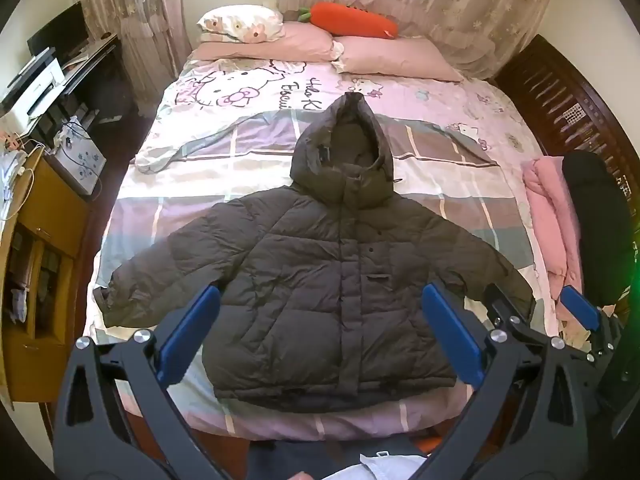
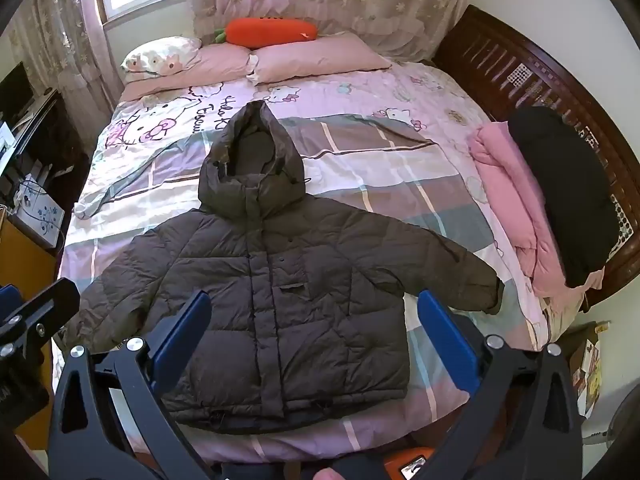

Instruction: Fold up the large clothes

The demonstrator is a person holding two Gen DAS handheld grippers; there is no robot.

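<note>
A dark olive hooded puffer jacket (image 1: 320, 272) (image 2: 264, 288) lies flat and face up on the bed, front fastened, both sleeves spread outward, hood toward the pillows. My left gripper (image 1: 320, 296) hovers above its lower half, open, its blue pads (image 1: 188, 332) wide apart with nothing between them. Above the jacket's hem hangs my right gripper (image 2: 314, 304), open too and holding nothing. In the left wrist view the right gripper (image 1: 560, 312) shows at the right edge, beside the jacket's right sleeve. The left gripper (image 2: 24, 320) appears at the left edge of the right wrist view.
The bed (image 1: 400, 168) carries a checked and cartoon-print cover, pink pillows (image 1: 392, 56) and a carrot plush (image 1: 352, 20) at the head. Folded pink and black garments (image 2: 552, 208) lie at its right side against a dark wooden bed frame (image 2: 560, 80). A desk and cabinets (image 1: 40, 152) stand left.
</note>
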